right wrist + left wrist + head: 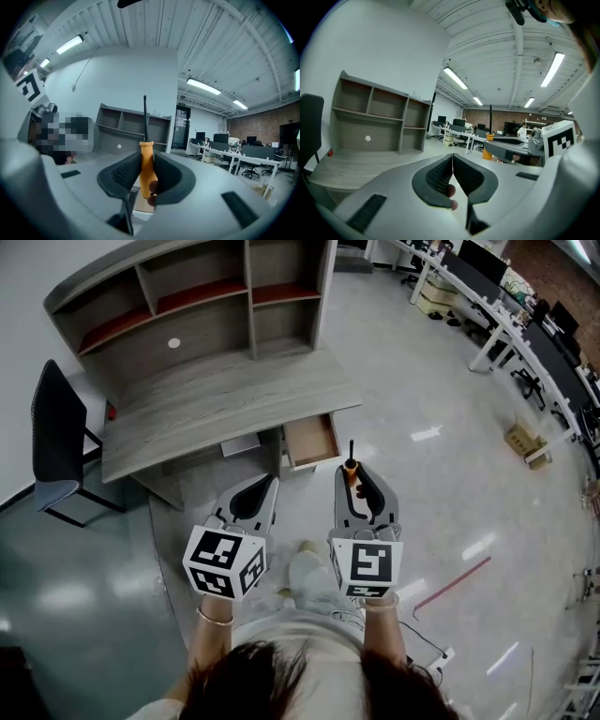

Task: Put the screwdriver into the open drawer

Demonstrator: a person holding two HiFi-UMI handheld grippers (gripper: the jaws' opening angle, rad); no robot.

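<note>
My right gripper (352,474) is shut on the screwdriver (147,159). The orange handle sits between the pads and the thin black shaft (145,117) points upward. In the head view the screwdriver (351,464) stands just right of the open drawer (310,442), which is pulled out under the grey desk (225,404) and looks empty. My left gripper (268,486) is shut with nothing between its pads (440,176); it hovers left of the right gripper, in front of the desk. From the left gripper view the screwdriver (490,136) shows off to the right.
A grey shelf unit (197,296) stands on the desk's back. A black chair (56,442) sits at the desk's left end. Rows of office desks (506,306) stand at the far right. A cardboard box (527,444) lies on the floor to the right.
</note>
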